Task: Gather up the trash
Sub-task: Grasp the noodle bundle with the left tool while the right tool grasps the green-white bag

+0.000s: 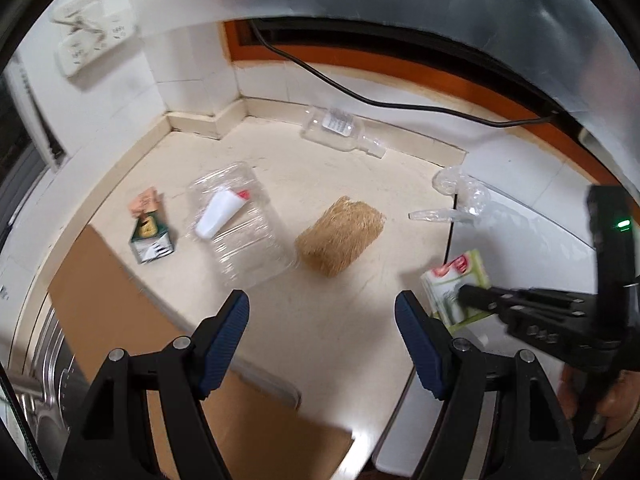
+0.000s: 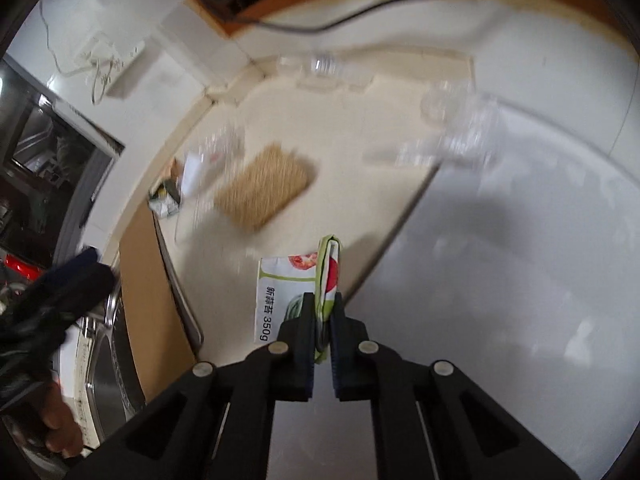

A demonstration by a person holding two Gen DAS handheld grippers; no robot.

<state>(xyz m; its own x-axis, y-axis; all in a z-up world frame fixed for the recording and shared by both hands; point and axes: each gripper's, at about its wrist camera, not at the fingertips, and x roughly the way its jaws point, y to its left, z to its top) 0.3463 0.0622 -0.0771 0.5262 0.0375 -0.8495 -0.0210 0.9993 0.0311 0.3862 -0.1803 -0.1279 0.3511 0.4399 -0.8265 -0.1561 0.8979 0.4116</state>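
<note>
We have the right gripper clenched on the packet, a green-and-white food wrapper with a tomato print, pinched at its folded edge and sitting at the seam between the counter and the white board; whether it is lifted or resting on the surface we cannot tell. Our left gripper is released, jaws wide apart, nothing between them, hanging over bare counter just short of the rest of the trash. So we judge the task barely started: one piece is in grip, none visibly binned, and no bin shows in either view. At lower left there is a cardboard sheet over the edge of the sink. Next out, in the middle of the counter, we see a tan fibre pad, a clear tray with a white paper scrap in it just left of that, and a small green carton further left, all apart from each other. Right of the pad, crumpled clear film lies across the board's edge. Farthest back, a clear bottle lies on its side against the wall. We count five pieces left to collect. A black cable runs along the back wall.
</note>
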